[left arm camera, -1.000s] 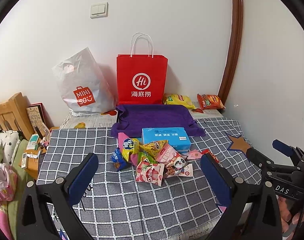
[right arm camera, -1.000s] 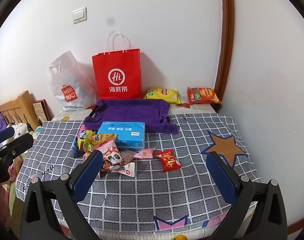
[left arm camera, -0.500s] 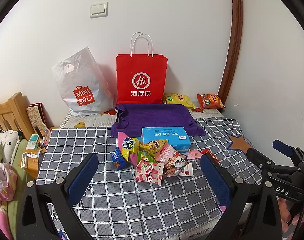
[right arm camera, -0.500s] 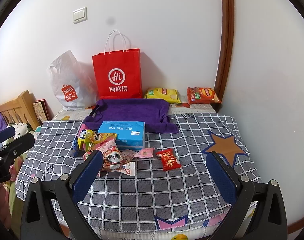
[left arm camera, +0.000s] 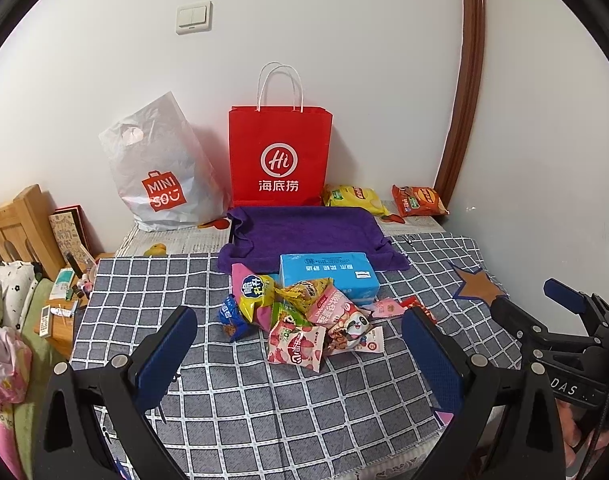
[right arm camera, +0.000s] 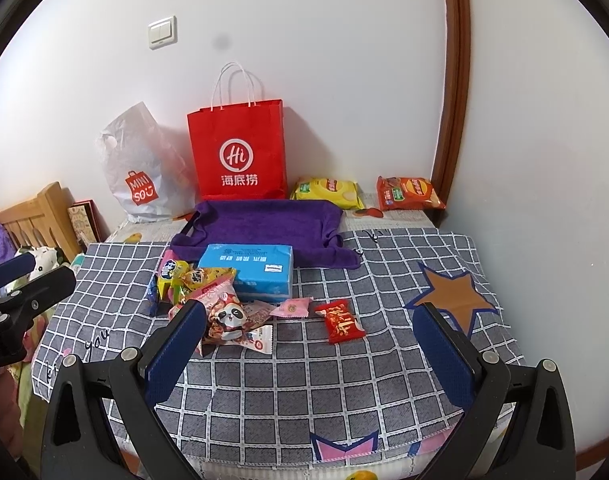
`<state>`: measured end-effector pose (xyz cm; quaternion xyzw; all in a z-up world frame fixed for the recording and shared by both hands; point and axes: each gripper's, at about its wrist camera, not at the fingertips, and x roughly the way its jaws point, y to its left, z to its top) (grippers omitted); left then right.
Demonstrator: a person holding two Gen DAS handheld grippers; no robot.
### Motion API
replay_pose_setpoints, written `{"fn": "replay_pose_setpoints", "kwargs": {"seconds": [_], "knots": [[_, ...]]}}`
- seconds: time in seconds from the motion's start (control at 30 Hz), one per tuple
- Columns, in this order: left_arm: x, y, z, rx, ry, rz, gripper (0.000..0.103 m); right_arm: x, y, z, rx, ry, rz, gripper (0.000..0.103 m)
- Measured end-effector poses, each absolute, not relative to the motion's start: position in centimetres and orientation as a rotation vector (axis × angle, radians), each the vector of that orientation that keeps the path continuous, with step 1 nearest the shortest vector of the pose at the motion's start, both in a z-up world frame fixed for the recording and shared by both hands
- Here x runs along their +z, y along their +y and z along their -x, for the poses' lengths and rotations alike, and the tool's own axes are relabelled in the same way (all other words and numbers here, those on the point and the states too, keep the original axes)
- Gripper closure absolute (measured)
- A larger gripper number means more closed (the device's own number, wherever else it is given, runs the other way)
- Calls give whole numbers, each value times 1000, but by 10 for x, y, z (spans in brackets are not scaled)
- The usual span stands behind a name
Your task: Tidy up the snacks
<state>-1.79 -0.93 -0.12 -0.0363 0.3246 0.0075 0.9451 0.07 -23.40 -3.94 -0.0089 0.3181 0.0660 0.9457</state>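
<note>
A pile of small snack packets (left arm camera: pixel 300 316) lies mid-table on the grey checked cloth (left arm camera: pixel 264 400), in front of a blue tissue box (left arm camera: pixel 328 276); the pile also shows in the right wrist view (right arm camera: pixel 220 304). A red packet (right arm camera: pixel 341 321) and a pink candy (right arm camera: pixel 292 307) lie apart to its right. A purple towel-lined tray (left arm camera: pixel 308 232) sits behind the box. My left gripper (left arm camera: pixel 300 356) is open and empty, short of the pile. My right gripper (right arm camera: pixel 312 356) is open and empty, near the table's front edge.
A red paper bag (left arm camera: pixel 280 160) and a white Miniso bag (left arm camera: pixel 160 176) stand against the wall. A yellow chip bag (right arm camera: pixel 328 192) and an orange chip bag (right arm camera: pixel 408 194) lie at the back right. A wooden bed frame (left arm camera: pixel 20 224) and clutter are at the left.
</note>
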Motion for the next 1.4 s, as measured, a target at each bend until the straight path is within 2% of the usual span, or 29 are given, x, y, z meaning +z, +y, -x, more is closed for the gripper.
{"fn": "replay_pose_setpoints", "kwargs": {"seconds": [0.3, 0.53, 0.7, 0.77, 0.93, 1.2, 1.3, 1.37, 1.4], "knots": [[-29, -5, -19, 1, 730, 84, 1, -58, -240, -23, 133, 665, 15, 1], [-72, 12, -53, 4, 836, 131, 6, -105, -261, -66, 84, 753, -16, 2], [-100, 29, -70, 23, 893, 156, 6, -141, -273, -94, 100, 833, -46, 10], [-109, 36, -75, 41, 918, 157, 6, -158, -277, -105, 111, 863, -45, 19], [-126, 59, -82, 115, 947, 186, 6, -197, -282, -131, 138, 933, -61, 27], [-132, 77, -92, 102, 985, 173, 6, -226, -271, -167, 182, 956, -53, 30], [-134, 80, -99, 98, 981, 180, 6, -241, -267, -182, 170, 984, -42, 43], [-138, 79, -106, 94, 990, 168, 6, -244, -264, -182, 129, 940, -2, 54], [-142, 79, -111, 99, 998, 162, 6, -246, -263, -182, 120, 931, 14, 55]]}}
